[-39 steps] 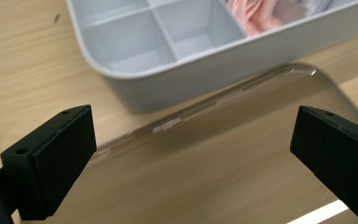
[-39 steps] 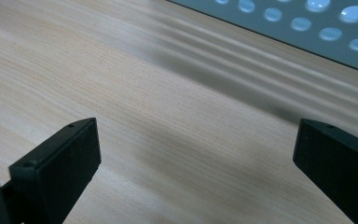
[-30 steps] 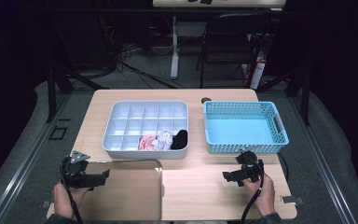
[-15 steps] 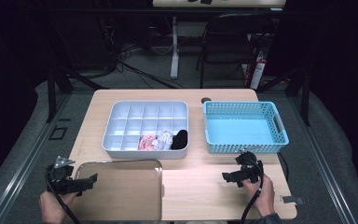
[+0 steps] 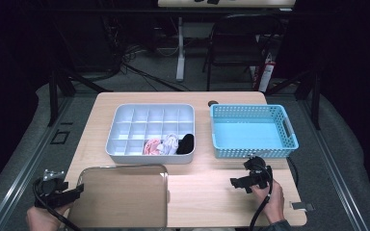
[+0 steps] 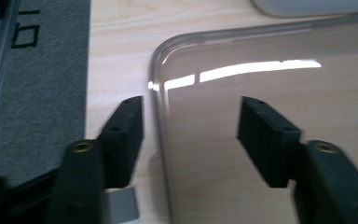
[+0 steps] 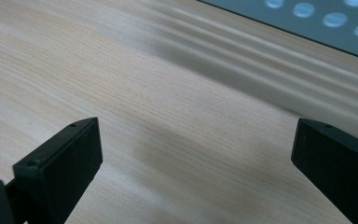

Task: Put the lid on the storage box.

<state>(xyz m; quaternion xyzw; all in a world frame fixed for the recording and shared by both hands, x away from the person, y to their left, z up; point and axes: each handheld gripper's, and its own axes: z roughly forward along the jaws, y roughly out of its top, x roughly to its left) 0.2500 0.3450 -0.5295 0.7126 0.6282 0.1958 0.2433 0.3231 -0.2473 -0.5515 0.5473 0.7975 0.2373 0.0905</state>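
The clear, glossy lid (image 6: 261, 121) (rounded corners, raised rim) lies flat, its edge between the left hand-held gripper's (image 6: 191, 130) half-closed jaws.

lid (image 5: 120, 195): 1 | organizer tray (image 5: 125, 126): 1 | blue basket (image 5: 289, 134): 1 | tools: 2

You're working at a light wooden tabletop (image 5: 221, 192) set in a dark room, with most of the light falling on the wood while the walls fade into black. Grey carpet (image 5: 43, 120) covers the floor around you, crossed on both sides by metal floor rails (image 5: 19, 178). Behind the tabletop stands a dark chair (image 5: 236, 48), beside a white table leg (image 5: 179, 48) with loose cables (image 5: 125, 57) trailing across the floor to its left.
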